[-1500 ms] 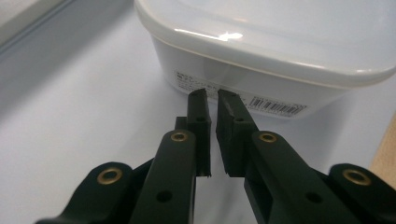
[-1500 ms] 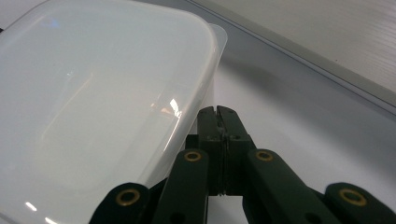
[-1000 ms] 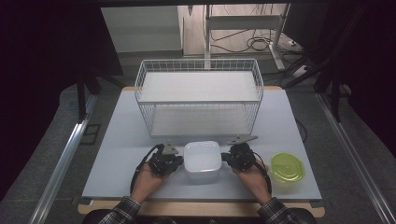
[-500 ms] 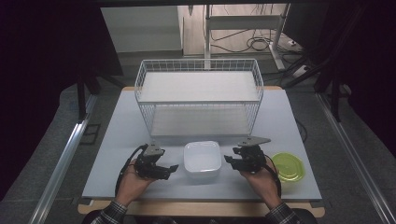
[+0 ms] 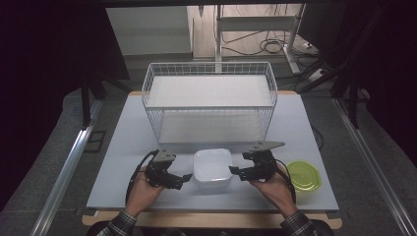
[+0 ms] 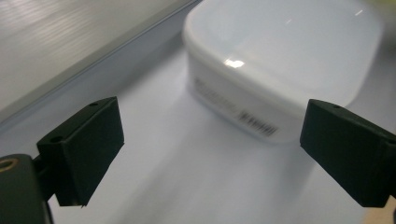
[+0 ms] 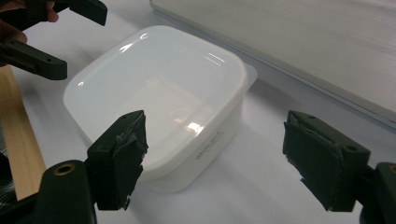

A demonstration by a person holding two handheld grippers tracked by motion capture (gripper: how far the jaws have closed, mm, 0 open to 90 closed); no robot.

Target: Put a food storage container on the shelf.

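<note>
Likely light, stiff and slick, the white plastic container (image 5: 212, 168) suits rim grips; left gripper (image 5: 181, 179) and right gripper (image 5: 235, 172) have just been opening, nothing between their jaws.

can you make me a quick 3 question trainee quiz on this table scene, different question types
1. True or false: the white container sits inside the wire basket.
2. Multiple choice: the green lid lies a) left of the left gripper b) right of the right gripper c) on top of the container.
3. Fill in: both grippers' jaws stand ____ and touch nothing.

Key
1. False: it rests on the table in front of the basket, between the two grippers.
2. b
3. open: they have just been opening, and nothing is between the jaws of either.
</note>
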